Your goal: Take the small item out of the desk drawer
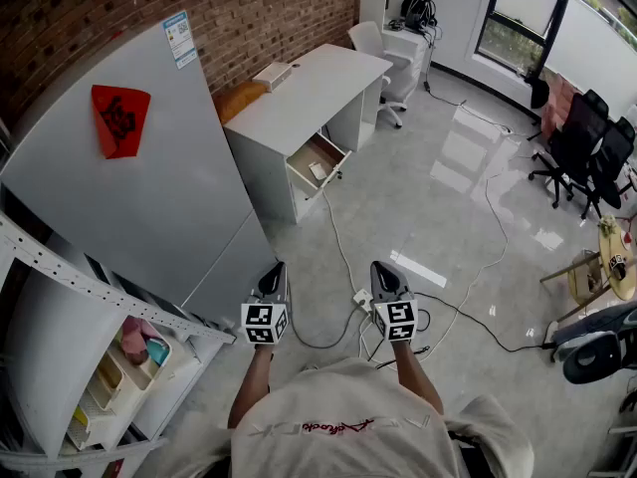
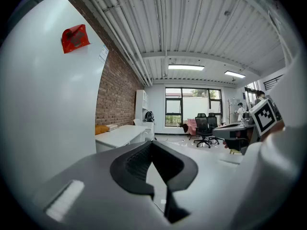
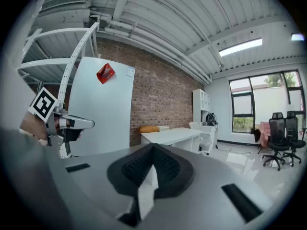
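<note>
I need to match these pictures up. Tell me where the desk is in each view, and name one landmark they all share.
Head view: desk at upper centre, with its drawer open.
Left gripper view: desk left of centre, about mid-height.
Right gripper view: desk just right of centre, about mid-height.
Shared landmark: red sign, in the upper left of each view.

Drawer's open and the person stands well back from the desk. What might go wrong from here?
Cables and a power strip lie across the floor on the way to the open drawer: a likely trip hazard.
The left tongs and right tongs are both shut; unless opened, they may just push the small white item deeper.
</note>
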### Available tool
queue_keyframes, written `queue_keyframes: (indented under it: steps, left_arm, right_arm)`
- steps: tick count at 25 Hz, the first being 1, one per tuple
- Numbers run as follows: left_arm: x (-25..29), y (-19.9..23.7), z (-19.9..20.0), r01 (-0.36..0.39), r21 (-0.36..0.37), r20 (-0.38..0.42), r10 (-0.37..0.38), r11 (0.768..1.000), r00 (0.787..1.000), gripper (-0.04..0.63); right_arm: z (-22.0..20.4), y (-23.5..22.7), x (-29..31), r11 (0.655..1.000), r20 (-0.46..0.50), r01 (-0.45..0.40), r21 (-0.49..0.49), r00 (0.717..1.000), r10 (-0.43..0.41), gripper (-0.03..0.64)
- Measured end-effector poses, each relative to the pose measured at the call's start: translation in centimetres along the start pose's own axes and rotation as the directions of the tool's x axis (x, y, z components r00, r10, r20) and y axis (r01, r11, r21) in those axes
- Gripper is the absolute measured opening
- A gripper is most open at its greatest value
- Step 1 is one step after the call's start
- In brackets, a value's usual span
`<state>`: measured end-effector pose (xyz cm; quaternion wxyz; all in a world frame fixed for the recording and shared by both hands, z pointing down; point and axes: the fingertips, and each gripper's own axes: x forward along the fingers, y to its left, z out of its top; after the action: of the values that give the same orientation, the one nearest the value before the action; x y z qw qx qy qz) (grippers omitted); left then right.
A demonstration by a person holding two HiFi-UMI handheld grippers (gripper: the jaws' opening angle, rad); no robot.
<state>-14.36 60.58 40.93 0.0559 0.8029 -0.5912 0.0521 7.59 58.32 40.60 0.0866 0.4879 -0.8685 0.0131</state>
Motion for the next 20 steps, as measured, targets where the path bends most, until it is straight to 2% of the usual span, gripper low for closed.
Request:
queue_keyframes:
  steps: [20]
  left_arm:
    - [1.1,-1.5,-0.6,-0.029,-0.012,-0.022,0.028,1.0,0.999,0.009]
  right_arm:
    - [-1.4,-2.3,0.2,0.999,-0.013,-0.018,0.034,1.0,0.018,0.011]
